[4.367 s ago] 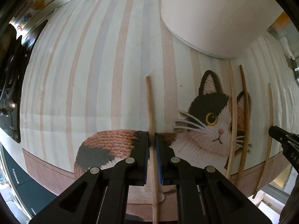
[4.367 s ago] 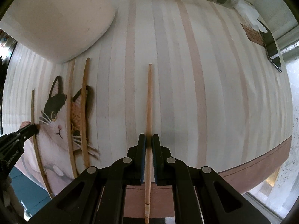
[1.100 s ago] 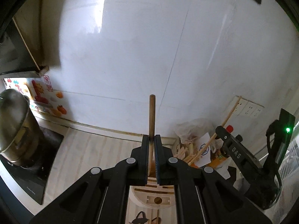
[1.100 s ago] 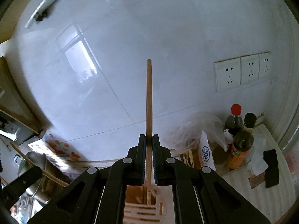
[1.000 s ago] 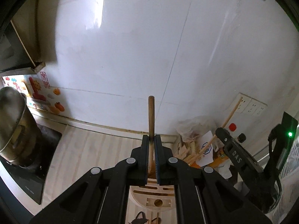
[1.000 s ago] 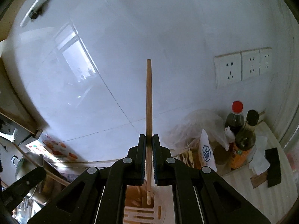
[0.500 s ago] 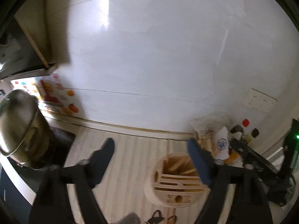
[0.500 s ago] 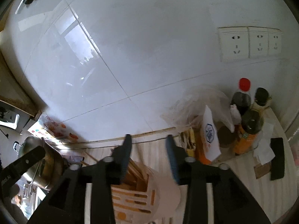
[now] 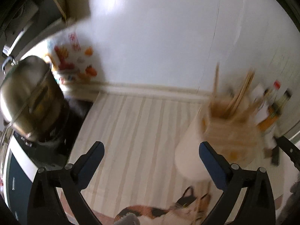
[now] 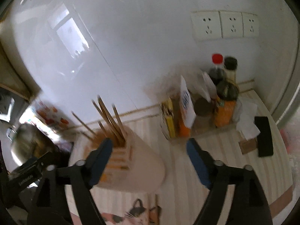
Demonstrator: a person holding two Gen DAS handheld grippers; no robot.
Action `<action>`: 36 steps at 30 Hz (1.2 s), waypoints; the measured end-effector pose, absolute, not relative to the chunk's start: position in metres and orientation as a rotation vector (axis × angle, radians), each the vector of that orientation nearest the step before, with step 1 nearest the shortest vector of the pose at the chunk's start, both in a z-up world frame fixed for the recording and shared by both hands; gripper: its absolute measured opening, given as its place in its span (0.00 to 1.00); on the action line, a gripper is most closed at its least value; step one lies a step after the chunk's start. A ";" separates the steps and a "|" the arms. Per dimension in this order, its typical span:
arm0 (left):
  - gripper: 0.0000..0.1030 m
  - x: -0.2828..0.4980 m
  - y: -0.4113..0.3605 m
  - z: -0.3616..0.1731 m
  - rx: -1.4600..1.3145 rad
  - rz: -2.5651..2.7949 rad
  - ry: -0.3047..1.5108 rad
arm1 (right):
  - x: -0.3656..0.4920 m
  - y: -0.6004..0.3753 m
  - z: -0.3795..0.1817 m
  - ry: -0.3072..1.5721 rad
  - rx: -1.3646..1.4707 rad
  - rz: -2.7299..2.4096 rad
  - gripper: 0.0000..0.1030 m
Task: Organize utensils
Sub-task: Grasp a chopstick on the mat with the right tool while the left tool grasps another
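Left wrist view: my left gripper (image 9: 150,156) has nothing between its blue pads, and its jaws are still spreading wide. The utensil holder (image 9: 221,136), a white tub with a wooden slotted insert, sits at about 2 o'clock from the gap, touching-close behind my right-side finger (image 9: 211,161). The chopsticks in the holder (image 9: 238,95) stand upright, long axes leaning toward 1 o'clock (blurred, can't count them). The cat placemat (image 9: 131,127) runs under the gap; the loose chopsticks still lying on it must be low at 5 o'clock near the cat face (image 9: 168,213), but smear hides them here. Steel pot (image 9: 28,97) at 10 o'clock.

Versus a second ago: this gripper was pinched on an upright chopstick above the holder; now that stick is gone from the pads and the camera tips down toward the mat.

Right wrist view: my right gripper (image 10: 150,161) is also empty, jaws opening, not as wide as the left. The holder (image 10: 131,165) is at 9 to 10 o'clock, partly behind my left-side finger (image 10: 102,155); its sticks (image 10: 110,121) fan toward 11 to 12 o'clock. One loose chopstick (image 10: 156,204) shows low at 6 o'clock beside the cat's ear, long axis near vertical in frame (only the tip is visible). Bottles (image 10: 223,97) at 1 o'clock. The left gripper's finger pokes in at 8 o'clock.

Change: a second ago it too held a stick upright over the insert; that stick is released now. For the next pick, I judge the right hand closer to that loose stick.
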State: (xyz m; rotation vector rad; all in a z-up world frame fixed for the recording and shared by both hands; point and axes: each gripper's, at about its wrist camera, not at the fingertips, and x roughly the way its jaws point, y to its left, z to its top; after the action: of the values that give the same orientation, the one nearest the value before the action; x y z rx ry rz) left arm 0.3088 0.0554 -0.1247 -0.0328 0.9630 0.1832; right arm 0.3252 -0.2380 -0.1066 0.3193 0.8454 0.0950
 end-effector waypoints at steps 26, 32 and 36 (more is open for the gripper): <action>1.00 0.247 0.045 -0.323 0.064 0.221 1.409 | 0.271 -0.145 -0.344 1.459 0.006 0.112 0.07; 1.00 0.245 0.004 -0.310 0.093 0.127 1.386 | 0.260 -0.176 -0.342 1.438 0.052 0.090 0.07; 1.00 0.248 -0.031 -0.308 0.132 0.045 1.376 | 0.246 -0.223 -0.332 1.416 0.101 0.029 0.07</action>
State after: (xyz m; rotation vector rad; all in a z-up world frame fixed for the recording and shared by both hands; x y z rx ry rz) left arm 0.2477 -0.0311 -0.3078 0.1321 1.3759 0.0453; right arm 0.2461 -0.2226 -0.3322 0.1006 1.4164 0.0294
